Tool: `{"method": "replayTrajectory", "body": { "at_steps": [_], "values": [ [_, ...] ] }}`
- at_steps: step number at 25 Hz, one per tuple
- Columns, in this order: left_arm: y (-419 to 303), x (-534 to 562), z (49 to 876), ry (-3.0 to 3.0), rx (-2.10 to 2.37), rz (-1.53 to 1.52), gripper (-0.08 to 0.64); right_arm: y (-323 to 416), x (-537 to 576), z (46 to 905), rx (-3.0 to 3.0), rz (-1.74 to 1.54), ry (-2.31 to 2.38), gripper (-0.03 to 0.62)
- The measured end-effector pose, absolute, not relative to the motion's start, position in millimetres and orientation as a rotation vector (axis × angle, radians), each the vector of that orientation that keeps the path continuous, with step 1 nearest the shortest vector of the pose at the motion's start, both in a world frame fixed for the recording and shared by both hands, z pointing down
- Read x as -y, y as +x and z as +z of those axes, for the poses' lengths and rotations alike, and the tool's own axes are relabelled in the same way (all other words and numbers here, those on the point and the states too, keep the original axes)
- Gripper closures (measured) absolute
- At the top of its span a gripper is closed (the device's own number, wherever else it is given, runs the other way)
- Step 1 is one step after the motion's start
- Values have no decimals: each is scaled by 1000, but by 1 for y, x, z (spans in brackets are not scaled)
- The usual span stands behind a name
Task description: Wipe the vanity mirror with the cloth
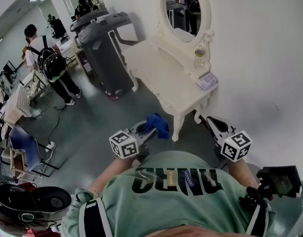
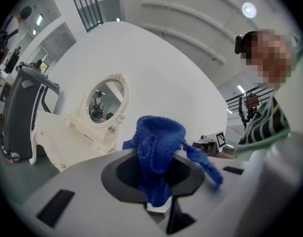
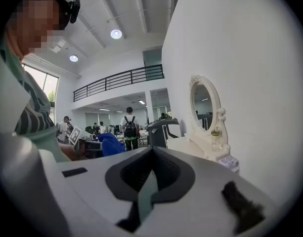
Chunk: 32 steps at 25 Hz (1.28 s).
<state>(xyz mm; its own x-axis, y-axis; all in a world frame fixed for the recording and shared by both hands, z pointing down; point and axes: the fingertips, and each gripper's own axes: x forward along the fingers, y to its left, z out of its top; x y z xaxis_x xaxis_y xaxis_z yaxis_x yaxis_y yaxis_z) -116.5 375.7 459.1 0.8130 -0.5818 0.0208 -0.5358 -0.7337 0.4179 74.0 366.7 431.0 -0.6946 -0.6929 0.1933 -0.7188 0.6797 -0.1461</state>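
The oval vanity mirror (image 1: 183, 10) stands in a cream frame on a cream dressing table (image 1: 156, 68) against the white wall. I am a few steps back from it. My left gripper (image 1: 150, 131) is shut on a blue cloth (image 1: 157, 124), held at chest height short of the table's front corner. In the left gripper view the cloth (image 2: 158, 149) bunches up out of the jaws of my left gripper (image 2: 158, 179), with the mirror (image 2: 104, 100) far off to the left. My right gripper (image 1: 210, 124) is shut with nothing in it. Its own view shows the mirror (image 3: 202, 107) to the right and the right gripper (image 3: 150, 157) itself.
A clear bottle (image 1: 199, 58) and a small box (image 1: 207, 81) sit on the table's right end. A tall dark grey machine (image 1: 104, 53) stands left of the table. A person with a backpack (image 1: 50, 63) stands further left among desks and chairs (image 1: 22, 147).
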Motion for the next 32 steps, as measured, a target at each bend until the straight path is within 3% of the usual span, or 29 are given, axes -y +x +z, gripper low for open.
{"method": "replayTrajectory", "body": {
  "at_steps": [20,27,32],
  "values": [
    [-8,-335,466,2567,713,-93,474,165,-341,448,2761,456,1173,580],
    [-33,-270,492,2533,704,-95,474,137,-279,471,2740,473,1119,580],
    [-80,-199,512,2567,617,-104,474,74,-210,476,2711,423,1144,580]
  ]
}}
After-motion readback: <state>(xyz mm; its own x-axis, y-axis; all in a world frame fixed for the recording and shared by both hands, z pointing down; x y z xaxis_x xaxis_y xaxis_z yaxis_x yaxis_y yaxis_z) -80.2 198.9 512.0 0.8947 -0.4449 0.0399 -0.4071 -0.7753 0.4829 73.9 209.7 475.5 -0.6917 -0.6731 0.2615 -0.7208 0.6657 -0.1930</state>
